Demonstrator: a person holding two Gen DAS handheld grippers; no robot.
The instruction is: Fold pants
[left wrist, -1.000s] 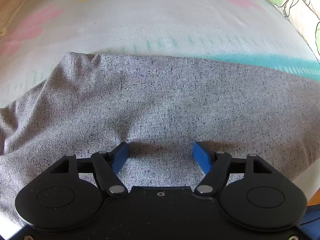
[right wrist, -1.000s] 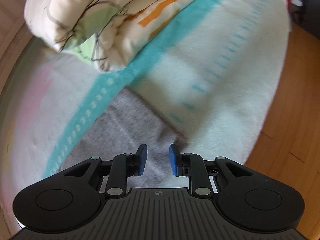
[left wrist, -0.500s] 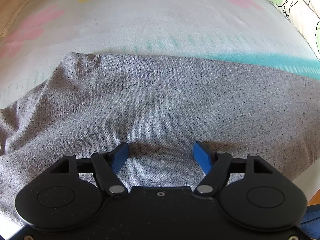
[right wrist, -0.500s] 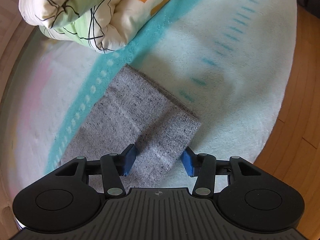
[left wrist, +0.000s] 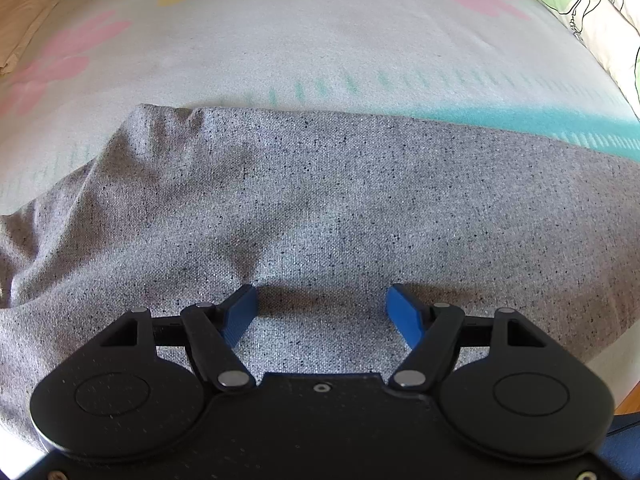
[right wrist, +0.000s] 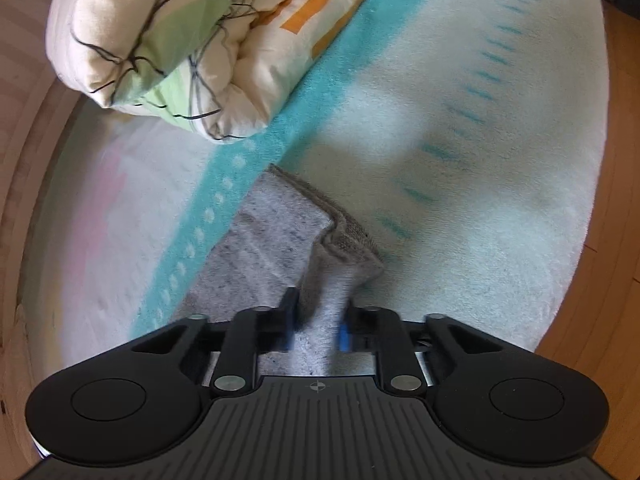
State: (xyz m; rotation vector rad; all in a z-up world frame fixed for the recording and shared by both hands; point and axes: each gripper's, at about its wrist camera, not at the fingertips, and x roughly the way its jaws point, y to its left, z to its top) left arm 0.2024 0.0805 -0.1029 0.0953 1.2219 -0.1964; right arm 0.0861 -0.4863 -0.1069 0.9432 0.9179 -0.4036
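Pants (right wrist: pixel 276 236) hem pinched by just-closed right gripper (right wrist: pixel 318 316) near quilt (right wrist: pixel 192 52); left gripper (left wrist: pixel 322 308) spread wide, empty.

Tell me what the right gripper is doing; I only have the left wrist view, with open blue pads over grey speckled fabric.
Observer: The right gripper has just been closing and now pinches a bunched fold of the grey speckled pants.
Operator: Which part of them?
Observer: The end by the hemmed corner, which is puckered up off the pale blanket with the teal stripe.
Operator: Anything nearby?
Observer: A rolled cream quilt with green and orange print lies beyond, apart from the pants.
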